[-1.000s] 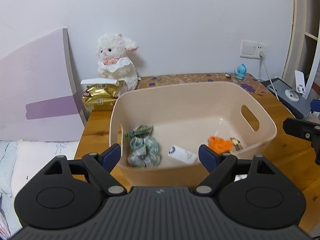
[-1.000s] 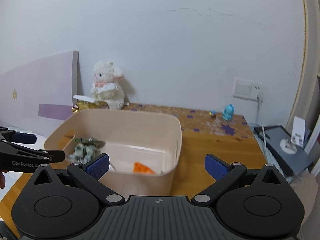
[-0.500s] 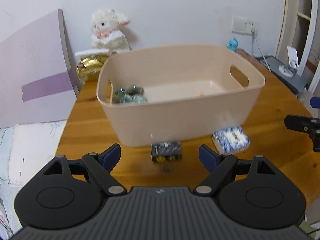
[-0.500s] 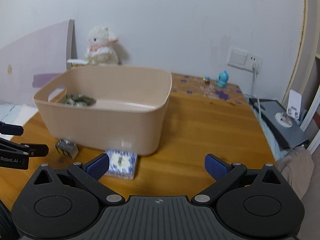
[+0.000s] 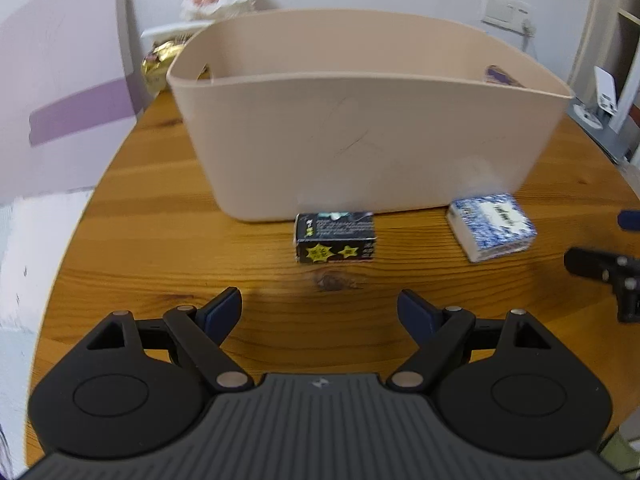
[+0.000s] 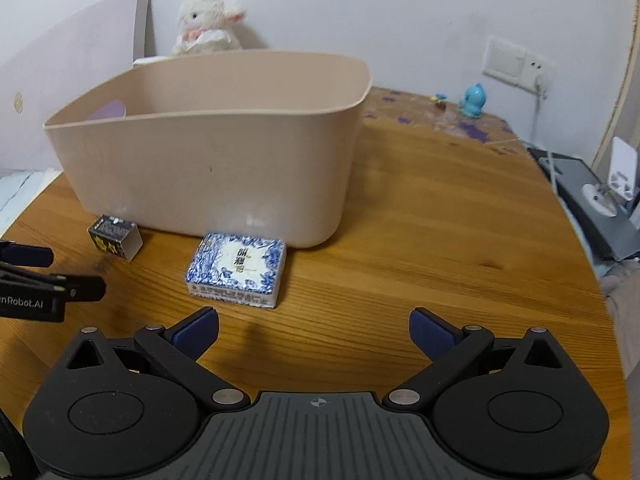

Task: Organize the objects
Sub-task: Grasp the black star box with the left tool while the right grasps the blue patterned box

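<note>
The beige bin wall is hiding its contents; both the left gripper and right gripper fingers are gaping wide, holding nothing.

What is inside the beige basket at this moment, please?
Nothing inside can be seen: both cameras sit low, and the beige basket shows only its near wall, rim and some upper inner wall. Its floor and any contents are hidden.

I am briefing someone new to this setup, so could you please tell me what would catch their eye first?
The large beige plastic tub dominates the middle of the round wooden table. Two small boxes lie just in front of it: a black carton with yellow stars and a blue-and-white patterned pack. Behind, a white plush lamb sits against the wall.
</note>
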{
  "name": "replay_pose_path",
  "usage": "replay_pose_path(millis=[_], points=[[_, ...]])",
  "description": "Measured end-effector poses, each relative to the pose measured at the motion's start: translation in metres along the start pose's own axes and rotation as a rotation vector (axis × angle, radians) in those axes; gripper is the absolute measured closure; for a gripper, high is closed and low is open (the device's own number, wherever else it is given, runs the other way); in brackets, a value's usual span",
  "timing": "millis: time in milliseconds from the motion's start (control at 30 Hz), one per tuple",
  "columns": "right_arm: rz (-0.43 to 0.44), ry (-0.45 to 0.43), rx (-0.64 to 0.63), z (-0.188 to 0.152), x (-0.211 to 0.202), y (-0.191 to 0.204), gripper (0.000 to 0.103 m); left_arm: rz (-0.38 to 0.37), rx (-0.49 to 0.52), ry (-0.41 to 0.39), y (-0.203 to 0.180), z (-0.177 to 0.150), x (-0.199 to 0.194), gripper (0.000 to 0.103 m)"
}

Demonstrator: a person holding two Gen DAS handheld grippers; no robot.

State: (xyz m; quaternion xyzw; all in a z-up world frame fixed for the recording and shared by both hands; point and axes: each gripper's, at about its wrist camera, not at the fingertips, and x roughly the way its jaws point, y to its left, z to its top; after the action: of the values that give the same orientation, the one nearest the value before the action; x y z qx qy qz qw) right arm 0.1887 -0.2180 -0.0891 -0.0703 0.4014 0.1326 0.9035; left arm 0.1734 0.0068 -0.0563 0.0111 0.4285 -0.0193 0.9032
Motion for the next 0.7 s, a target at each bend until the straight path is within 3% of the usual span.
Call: replay_pose_path(millis=[333,700], points=[[0.047,0.054,-0.014,0.004,0.038,0.012,0.000,-0.021,-0.017,-0.013,0.001,0.005,0.025,0.015],[0.074,0.022,-0.053,0.015,0.053,0.035,0.000,-0.008,0.009,-0.049,-0.001,0.014,0.045,0.005]])
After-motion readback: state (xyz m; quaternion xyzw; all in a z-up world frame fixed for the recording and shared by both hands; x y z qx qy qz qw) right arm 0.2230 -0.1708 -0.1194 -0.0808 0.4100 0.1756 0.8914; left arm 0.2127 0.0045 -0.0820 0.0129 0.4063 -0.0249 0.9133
